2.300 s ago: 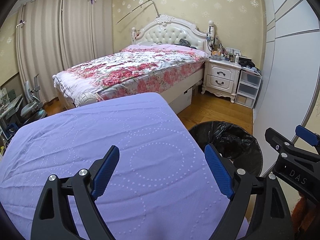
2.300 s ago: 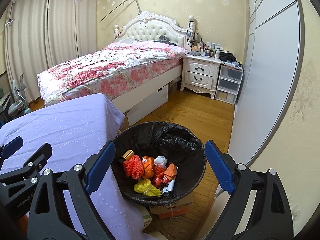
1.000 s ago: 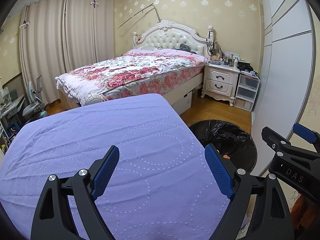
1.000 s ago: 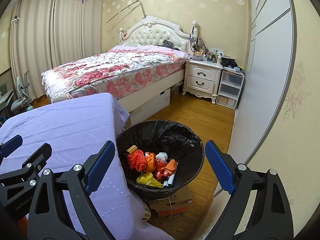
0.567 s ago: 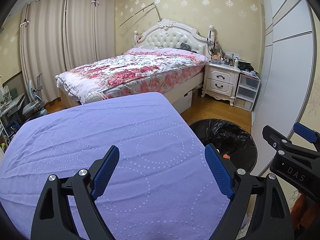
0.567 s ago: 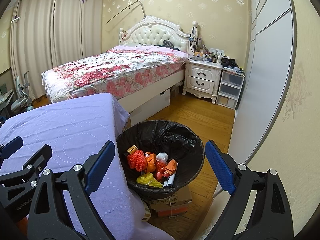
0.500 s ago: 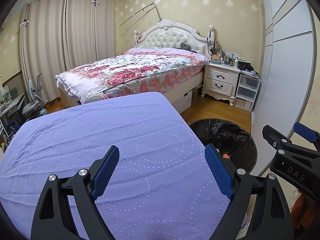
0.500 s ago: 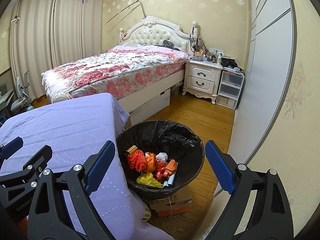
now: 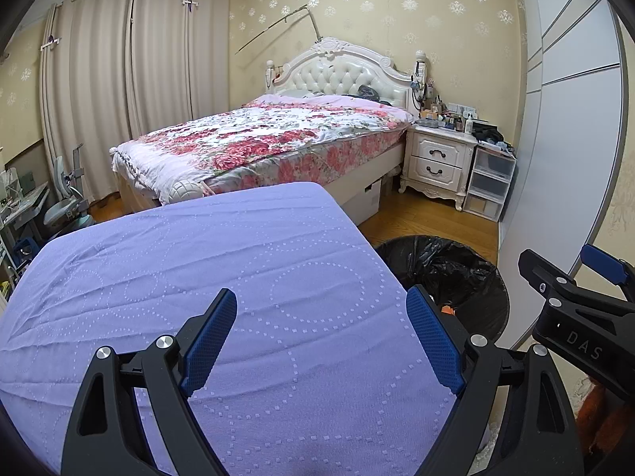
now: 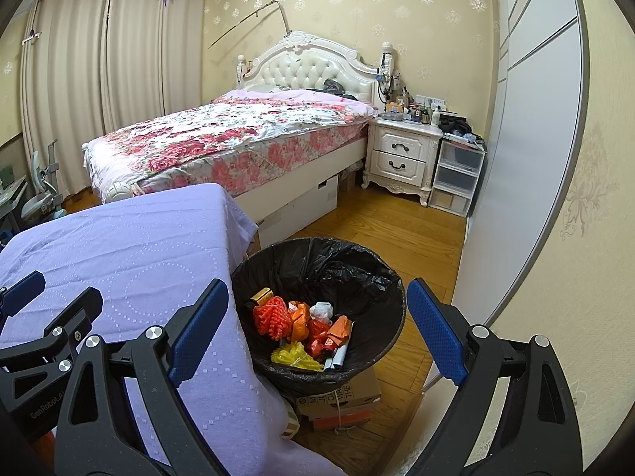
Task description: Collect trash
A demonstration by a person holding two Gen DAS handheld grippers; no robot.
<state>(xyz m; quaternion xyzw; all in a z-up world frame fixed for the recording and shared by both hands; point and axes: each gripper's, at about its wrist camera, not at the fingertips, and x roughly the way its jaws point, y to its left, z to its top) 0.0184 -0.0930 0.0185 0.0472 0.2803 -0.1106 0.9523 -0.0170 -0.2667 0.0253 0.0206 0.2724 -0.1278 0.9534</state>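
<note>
Orange trash [image 10: 301, 327] in bin [image 10: 381, 273] lies between right tool [image 10: 317, 325] tips.

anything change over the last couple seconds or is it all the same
Only the views shifted a little at the start: in both, the lined trash bin sits slightly differently in frame than it did two seconds back. Nothing was grasped or released. The left gripper and right gripper are open and empty as before, the trash in the bin lies the same, and the purple cloth is unchanged.

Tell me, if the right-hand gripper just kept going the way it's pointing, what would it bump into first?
Most likely the trash bin with its black liner: the open right gripper points down into its mouth, so it would meet the colourful trash inside. Depth is hard to judge.
</note>
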